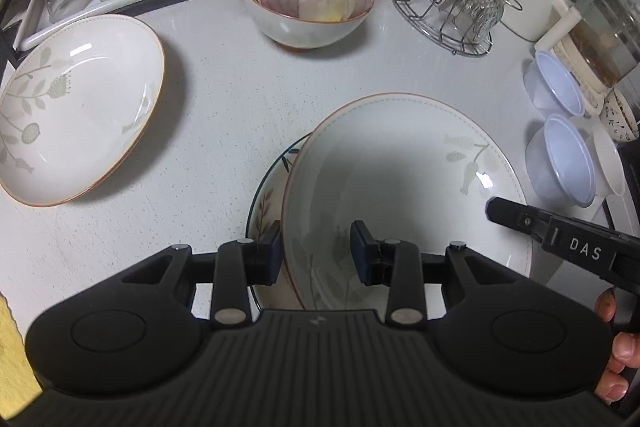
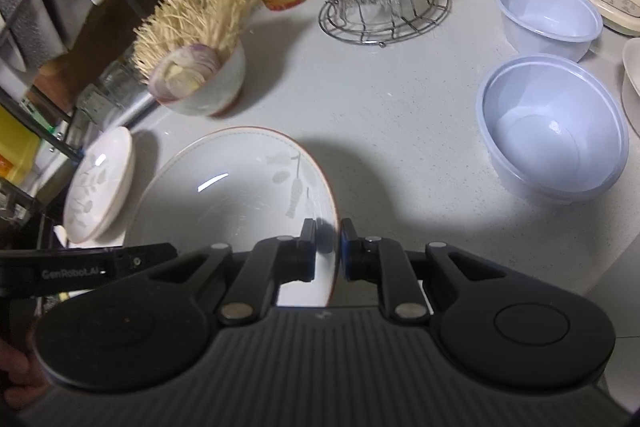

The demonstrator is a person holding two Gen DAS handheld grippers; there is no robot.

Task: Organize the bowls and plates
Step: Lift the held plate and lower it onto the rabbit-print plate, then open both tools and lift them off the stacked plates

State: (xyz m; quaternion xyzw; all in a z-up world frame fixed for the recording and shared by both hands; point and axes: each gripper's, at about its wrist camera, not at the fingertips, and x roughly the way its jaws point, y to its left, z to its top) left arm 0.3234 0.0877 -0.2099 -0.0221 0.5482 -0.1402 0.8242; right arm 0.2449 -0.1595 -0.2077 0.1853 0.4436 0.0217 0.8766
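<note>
Home kitchen: countertop [image 1: 224, 107], glass rack [image 1: 444, 11].

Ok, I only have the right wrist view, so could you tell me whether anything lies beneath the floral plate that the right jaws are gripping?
Observer: Yes. The left wrist view shows a blue-rimmed plate on the counter, partly covered by the floral plate.
Operator: Thank you. And where does the left gripper sit on the floral plate?
Observer: The left gripper straddles its near rim, one jaw outside and one inside the plate. I cannot tell whether they press on it.
</note>
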